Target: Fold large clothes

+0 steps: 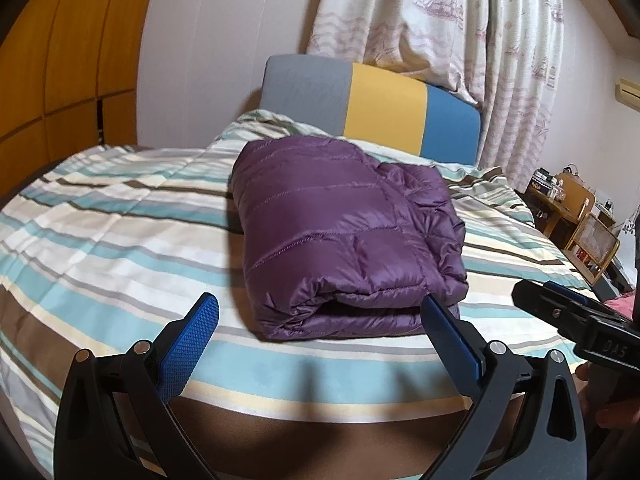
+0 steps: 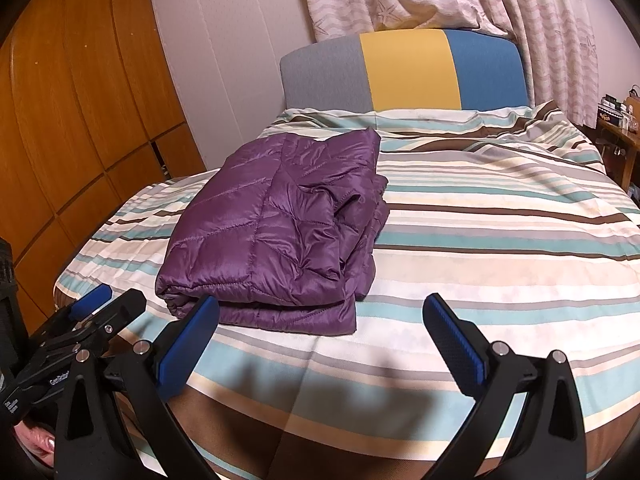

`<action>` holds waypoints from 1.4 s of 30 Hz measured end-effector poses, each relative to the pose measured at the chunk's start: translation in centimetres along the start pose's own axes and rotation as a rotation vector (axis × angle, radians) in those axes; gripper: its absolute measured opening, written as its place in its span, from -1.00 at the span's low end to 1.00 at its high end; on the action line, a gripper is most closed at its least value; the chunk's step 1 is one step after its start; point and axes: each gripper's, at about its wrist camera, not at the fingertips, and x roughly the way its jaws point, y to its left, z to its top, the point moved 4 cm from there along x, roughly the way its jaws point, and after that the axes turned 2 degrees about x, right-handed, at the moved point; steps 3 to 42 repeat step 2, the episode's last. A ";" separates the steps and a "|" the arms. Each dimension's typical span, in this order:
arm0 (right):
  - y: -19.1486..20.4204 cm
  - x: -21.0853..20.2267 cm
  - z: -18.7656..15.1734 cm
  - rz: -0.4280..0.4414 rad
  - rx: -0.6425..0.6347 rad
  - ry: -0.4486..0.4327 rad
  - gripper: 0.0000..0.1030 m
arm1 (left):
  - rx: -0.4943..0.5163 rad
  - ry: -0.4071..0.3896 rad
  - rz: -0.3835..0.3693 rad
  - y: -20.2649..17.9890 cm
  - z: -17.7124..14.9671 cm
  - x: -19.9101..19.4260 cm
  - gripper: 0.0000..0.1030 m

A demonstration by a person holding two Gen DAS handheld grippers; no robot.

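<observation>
Purple quilted jacket [image 1: 344, 232] is lying folded into a thick, roughly rectangular bundle on the striped duvet [image 1: 120, 216], toward the middle of the bed and nearer the foot than the headboard [image 1: 372, 100]. Folded edge is facing the cameras; looser layers and a crumpled sleeve part are showing along the bundle's right side.

Left gripper [image 1: 320, 316] is hovering low over the foot of the bed, pointing along the mattress at the jacket. Its blue-padded fingers are standing wide apart, holding nothing. In its own view the right-hand fingertip [image 1: 434, 308] is overlapping the near right corner of the bundle; whether it is touching the cloth cannot be told. The left-hand finger is sitting over bare duvet, apart from the jacket.

Right gripper [image 2: 320, 312] is hovering at similar height, just beside the left one and to its right. Fingers are spread wide, empty. Its left-hand fingertip [image 2: 208, 308] is overlapping the near edge of the bundle in its own view; contact cannot be told. The other finger is over bare stripes, well apart from the jacket.

Each gripper is showing at the edge of the other's view: the right gripper's black body at the right of the left wrist view, the left gripper at the lower left of the right wrist view. Part of a hand [image 2: 38, 446] is gripping beneath the left one.

Patterned curtain [image 1: 440, 20] is hanging behind the headboard; wooden wardrobe [image 2: 80, 120] is standing at left.
</observation>
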 end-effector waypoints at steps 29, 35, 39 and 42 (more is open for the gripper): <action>-0.2 0.2 -0.1 -0.004 0.004 0.005 0.96 | -0.026 0.012 -0.013 0.5 -0.2 0.3 0.94; -0.2 0.2 -0.1 -0.004 0.004 0.005 0.96 | -0.026 0.012 -0.013 0.5 -0.2 0.3 0.94; -0.2 0.2 -0.1 -0.004 0.004 0.005 0.96 | -0.026 0.012 -0.013 0.5 -0.2 0.3 0.94; -0.2 0.2 -0.1 -0.004 0.004 0.005 0.96 | -0.026 0.012 -0.013 0.5 -0.2 0.3 0.94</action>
